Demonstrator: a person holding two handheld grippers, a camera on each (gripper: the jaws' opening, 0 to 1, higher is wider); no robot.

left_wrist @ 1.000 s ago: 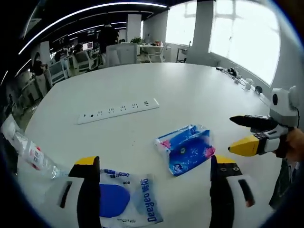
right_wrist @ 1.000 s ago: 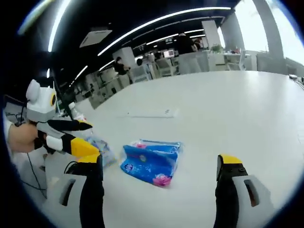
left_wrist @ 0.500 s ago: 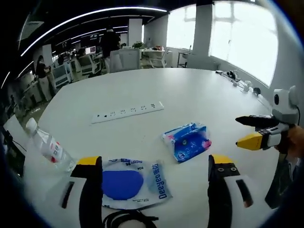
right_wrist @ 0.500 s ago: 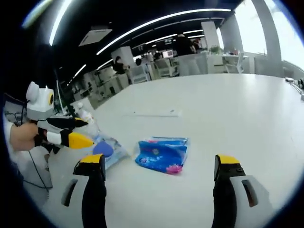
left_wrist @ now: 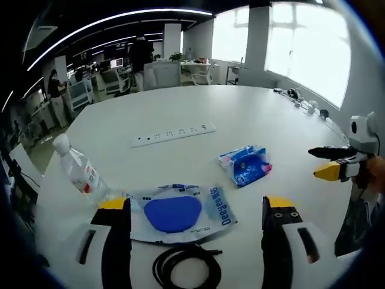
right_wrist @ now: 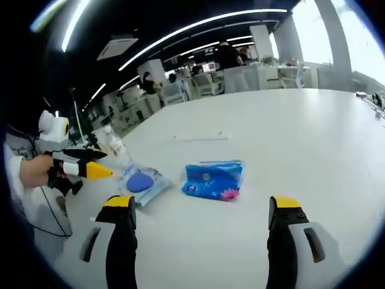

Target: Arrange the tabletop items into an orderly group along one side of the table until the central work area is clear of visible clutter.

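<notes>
On the white table (left_wrist: 252, 114) lie a blue tissue pack (left_wrist: 245, 164), a clear packet with a blue disc inside (left_wrist: 177, 212), a plastic water bottle (left_wrist: 79, 171) on its side, a white power strip (left_wrist: 173, 134) and a coiled black cable (left_wrist: 183, 267). My left gripper (left_wrist: 195, 214) is open, its jaws standing either side of the clear packet and the cable. My right gripper (right_wrist: 201, 211) is open above bare table, short of the tissue pack (right_wrist: 215, 179). The left gripper (right_wrist: 84, 164) enters the right gripper view from the left, near the packet (right_wrist: 141, 182) and bottle (right_wrist: 116, 146).
Small cables and plugs (left_wrist: 307, 103) lie along the far right edge of the table. Office desks, chairs and people (left_wrist: 138, 54) stand beyond the table. A hand (right_wrist: 33, 171) holds the left gripper at the table's edge.
Both views have pulled back from the table. The bottle, clear packet and black cable have come fully into the left gripper view. Nothing on the table has moved.
</notes>
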